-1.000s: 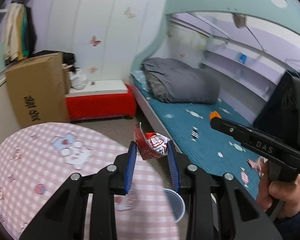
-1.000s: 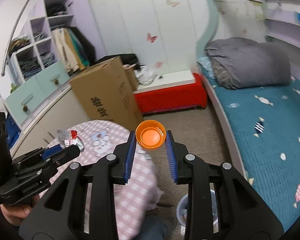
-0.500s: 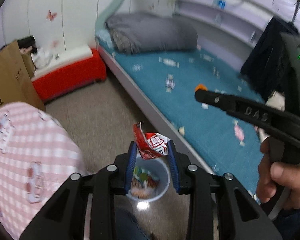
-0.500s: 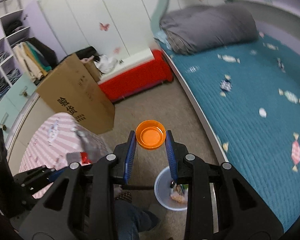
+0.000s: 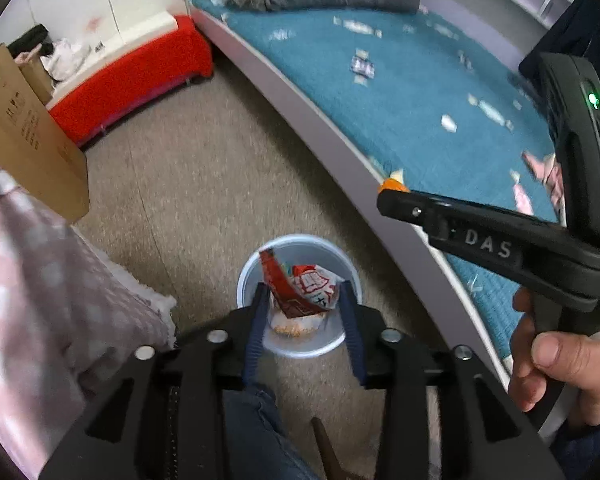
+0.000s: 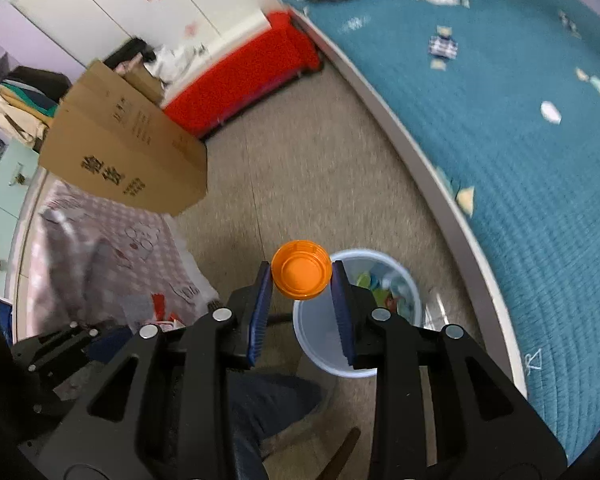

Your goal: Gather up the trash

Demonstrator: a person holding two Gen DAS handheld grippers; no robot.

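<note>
While both views are motion-blurred at the edges, the centre reads fine. Pink checked cloth [image 5: 40,280] at far left is smeared and its pattern hardly readable; cardboard box [image 5: 16,128] is cut off by the frame. Person's leg in dark trousers [image 5: 256,432] is mostly hidden under the tool bodies.

Left tool [image 5: 304,300]: jaws opening, pads apart, pointing steeply down right over the bin. Red-and-white snack wrapper [image 5: 304,288] sits between the pads; the left pad seems to touch its red edge, contact on the right cannot be confirmed, no squeeze visible.

White bin [image 5: 248,276] stands on the brown floor beside the bed frame [image 5: 340,152]. Inside: pale crumbly snack trash under the wrapper in the left view; green and red scraps in the right view, exact items too small to tell.

Right tool [image 6: 302,276]: jaws narrow, both blue pads clamped on the sides of 1 orange bottle cap [image 6: 300,275], open side toward the camera. Cap hangs over the near-left rim of the bin [image 6: 324,344], not inside.

In the left view the right tool [image 5: 394,194] shows from the side, a hand [image 5: 560,364] on its grip, only a sliver of the cap visible at its tip. Teal bed cover [image 6: 520,140] fills the right.
</note>
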